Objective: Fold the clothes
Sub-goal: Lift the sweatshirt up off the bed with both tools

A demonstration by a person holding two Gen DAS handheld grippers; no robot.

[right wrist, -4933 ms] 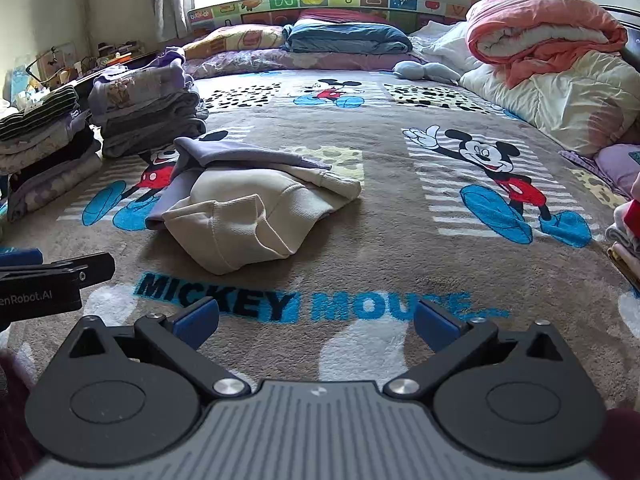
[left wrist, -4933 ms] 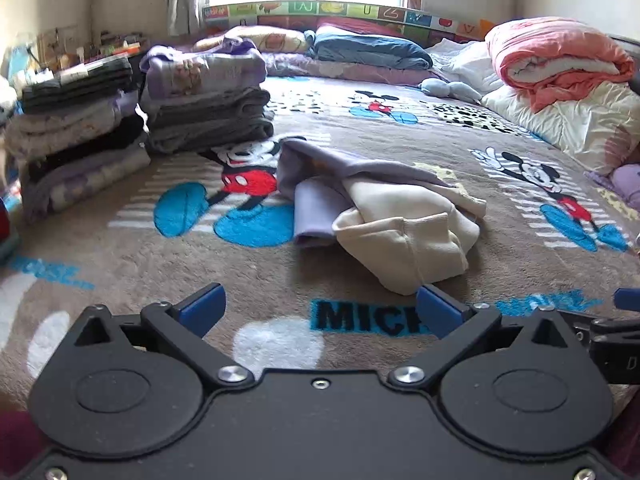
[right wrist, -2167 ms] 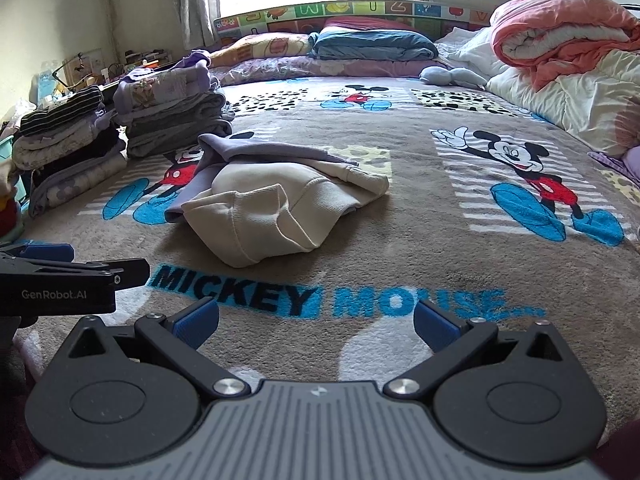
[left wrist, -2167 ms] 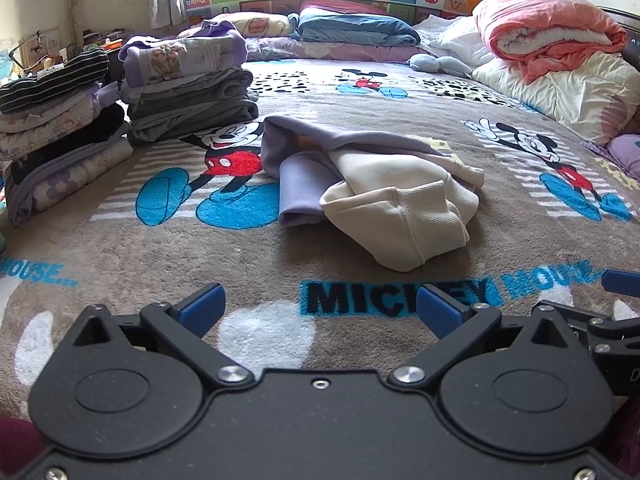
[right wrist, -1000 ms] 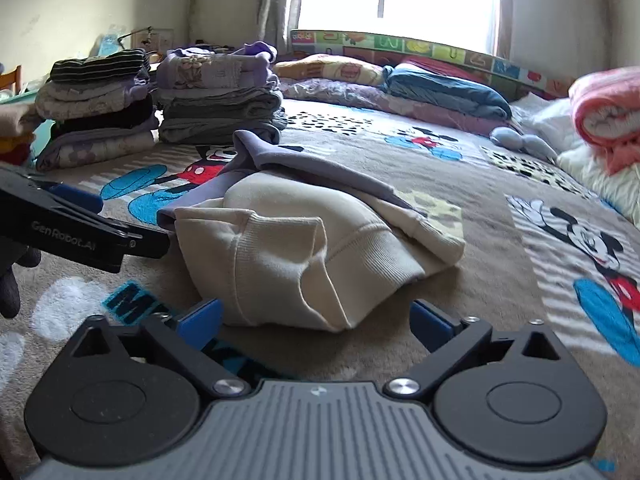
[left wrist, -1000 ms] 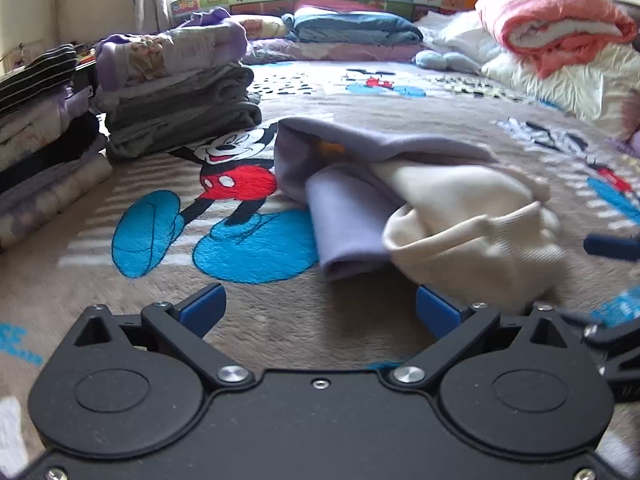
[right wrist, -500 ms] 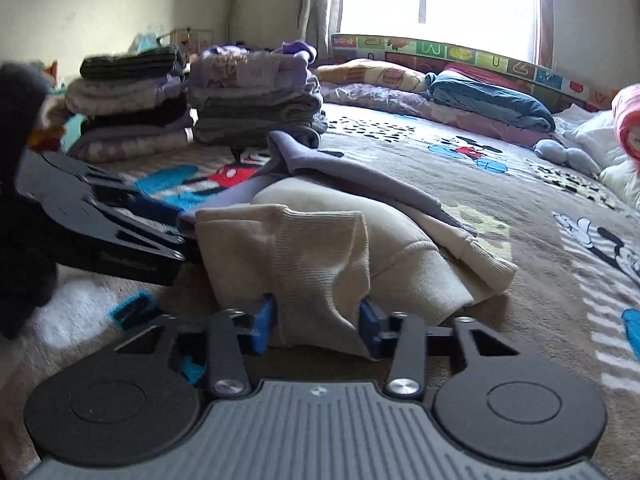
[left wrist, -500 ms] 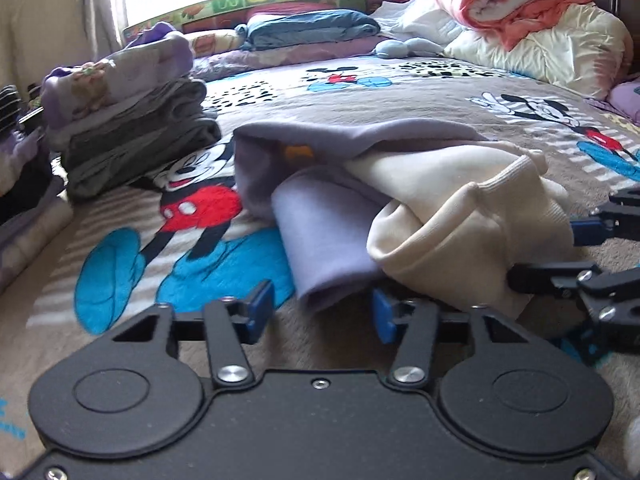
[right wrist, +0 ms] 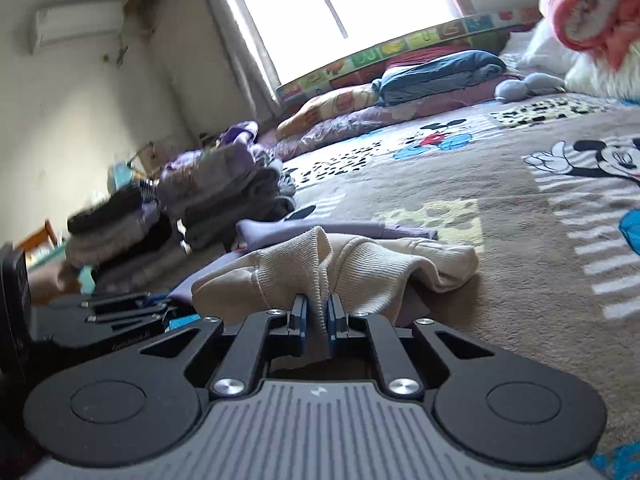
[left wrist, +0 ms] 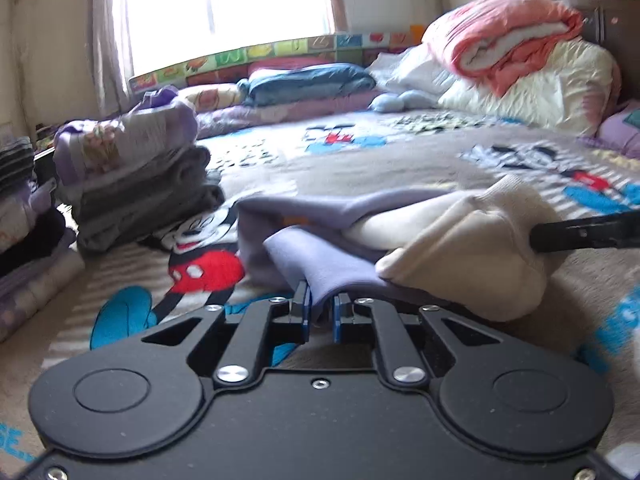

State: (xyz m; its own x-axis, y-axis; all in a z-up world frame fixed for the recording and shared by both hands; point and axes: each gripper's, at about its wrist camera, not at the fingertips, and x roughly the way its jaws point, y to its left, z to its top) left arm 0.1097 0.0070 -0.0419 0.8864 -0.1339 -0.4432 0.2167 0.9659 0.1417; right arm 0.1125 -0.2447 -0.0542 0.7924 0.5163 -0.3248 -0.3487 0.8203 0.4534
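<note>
Clamping a fold of the lilac fabric of the crumpled garment (left wrist: 320,264), the left claw (left wrist: 322,312) has finished closing while the right claw (right wrist: 316,316) is closing on its cream ribbed cuff (right wrist: 304,276), the garment lying mid-bed (right wrist: 520,240), toward the near edge, beside folded stacks (left wrist: 136,184).

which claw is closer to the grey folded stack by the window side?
Left. The left claw, pinching the lavender fabric, sits on the side of the garment facing the grey stack. The right claw grips the cream ribbed cuff, farther across.
</note>
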